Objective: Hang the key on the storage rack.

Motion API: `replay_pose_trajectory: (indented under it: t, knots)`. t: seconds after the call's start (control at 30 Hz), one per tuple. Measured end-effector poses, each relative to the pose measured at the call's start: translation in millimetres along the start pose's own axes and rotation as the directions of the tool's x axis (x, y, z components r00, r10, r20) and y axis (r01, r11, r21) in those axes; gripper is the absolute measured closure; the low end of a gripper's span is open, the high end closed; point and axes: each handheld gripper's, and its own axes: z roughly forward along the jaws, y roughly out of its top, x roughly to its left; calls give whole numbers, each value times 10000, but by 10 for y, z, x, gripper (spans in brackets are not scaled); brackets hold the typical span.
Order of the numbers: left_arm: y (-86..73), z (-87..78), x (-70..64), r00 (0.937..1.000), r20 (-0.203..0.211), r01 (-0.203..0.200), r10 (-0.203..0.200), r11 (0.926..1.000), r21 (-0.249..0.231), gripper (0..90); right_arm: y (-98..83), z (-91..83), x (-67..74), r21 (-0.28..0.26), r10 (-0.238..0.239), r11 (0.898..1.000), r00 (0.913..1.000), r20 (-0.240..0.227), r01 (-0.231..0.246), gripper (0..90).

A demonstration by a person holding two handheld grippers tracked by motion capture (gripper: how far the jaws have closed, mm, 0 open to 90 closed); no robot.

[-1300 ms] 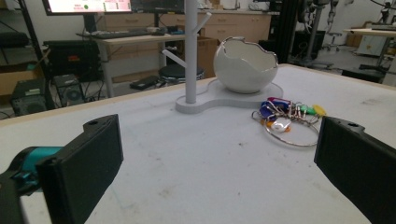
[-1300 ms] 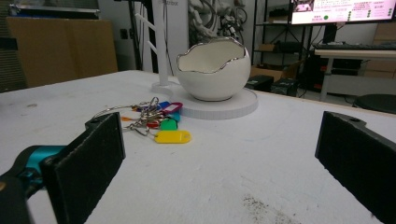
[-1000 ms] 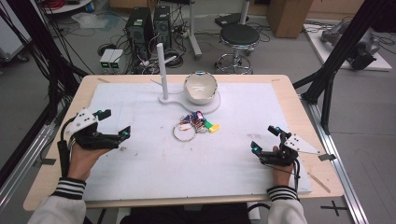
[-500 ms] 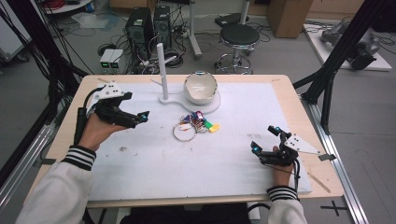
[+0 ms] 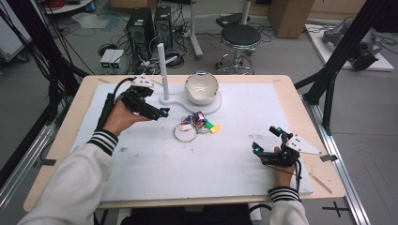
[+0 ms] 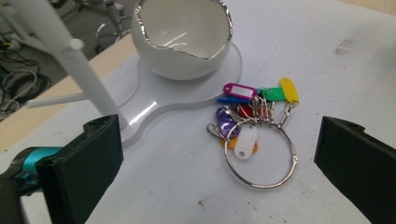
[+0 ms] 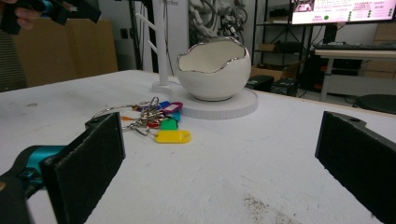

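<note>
A metal key ring with several coloured tags (image 5: 193, 126) lies on the white mat, just in front of the stand's base. In the left gripper view the key ring (image 6: 254, 135) sits between and beyond my open jaws. My left gripper (image 5: 157, 108) hovers open left of the ring, beside the white post (image 5: 162, 70). A white egg-shaped bowl (image 5: 202, 87) rests on the stand's round base (image 6: 154, 100). My right gripper (image 5: 265, 139) rests open near the front right of the mat, empty, facing the key ring (image 7: 149, 119) and the bowl (image 7: 214, 70).
The white mat (image 5: 225, 168) covers most of the wooden table (image 5: 300, 98). A stool (image 5: 240, 35) and computer towers (image 5: 150, 23) stand on the floor beyond the far edge. Black frame legs (image 5: 328, 79) rise at the table's right.
My left gripper has travelled from the near left of the mat forward and to the right, ending beside the stand and the key ring. The right gripper has stayed put.
</note>
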Motion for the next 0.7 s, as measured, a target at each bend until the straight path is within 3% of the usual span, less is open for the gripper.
replay_pose_trajectory:
  t: [0.3, 0.4, 0.7]
  knots:
    - [38, 293, -76, 9996, 285, -117, 90, 9951, 981, 17, 0, 0, 0, 3, 7, 10000, 10000, -8, -7, 10]
    - [31, 407, -107, 9993, 338, -180, 130, 9882, 1523, 17, 0, -1, -3, 9, 5, 10000, 10000, -36, -4, 10]
    - [2, 625, -116, 9996, 287, 11, -80, 9724, 2333, 17, 0, -4, -1, 30, 58, 10000, 10000, -30, -58, 10]
